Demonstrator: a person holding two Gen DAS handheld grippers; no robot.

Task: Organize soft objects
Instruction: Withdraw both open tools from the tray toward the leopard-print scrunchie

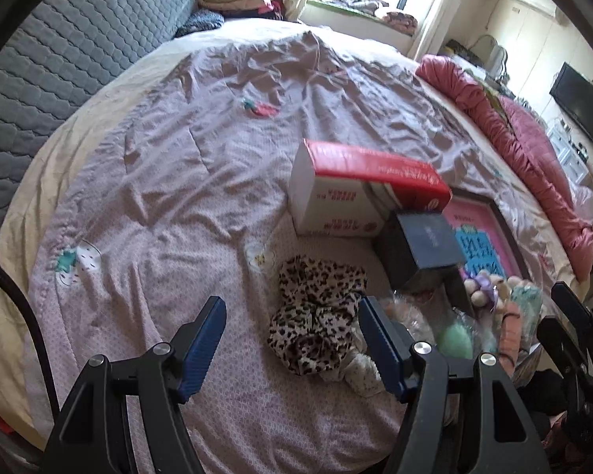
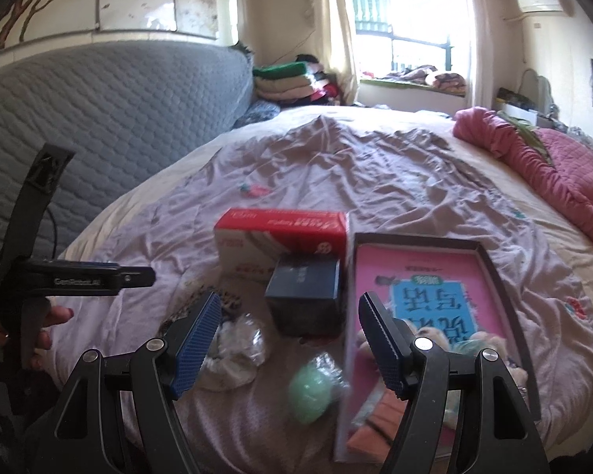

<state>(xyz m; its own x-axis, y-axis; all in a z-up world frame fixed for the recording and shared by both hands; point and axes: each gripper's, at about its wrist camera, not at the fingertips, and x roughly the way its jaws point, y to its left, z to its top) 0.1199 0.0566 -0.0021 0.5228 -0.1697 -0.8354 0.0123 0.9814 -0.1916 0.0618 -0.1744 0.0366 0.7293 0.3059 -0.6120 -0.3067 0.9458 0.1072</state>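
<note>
The left gripper (image 1: 292,339) hangs with jaws spread and empty just above the leopard-print scrunchie (image 1: 316,316), which lies on the bed (image 1: 178,181) between its fingers. The right gripper (image 2: 290,341) is likewise spread, grasping nothing; a green soft ball (image 2: 310,389) lies just below it, a clear plastic wrap (image 2: 241,349) beside its left finger. Beyond sit a black box (image 2: 304,296), a red-and-white carton (image 2: 280,233) and a dark-rimmed tray (image 2: 506,276) of plush toys.

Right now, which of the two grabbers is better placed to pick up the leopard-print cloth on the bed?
Probably the left gripper: its open jaws frame the leopard-print cloth just ahead. The right gripper faces the green ball and black box instead.
</note>
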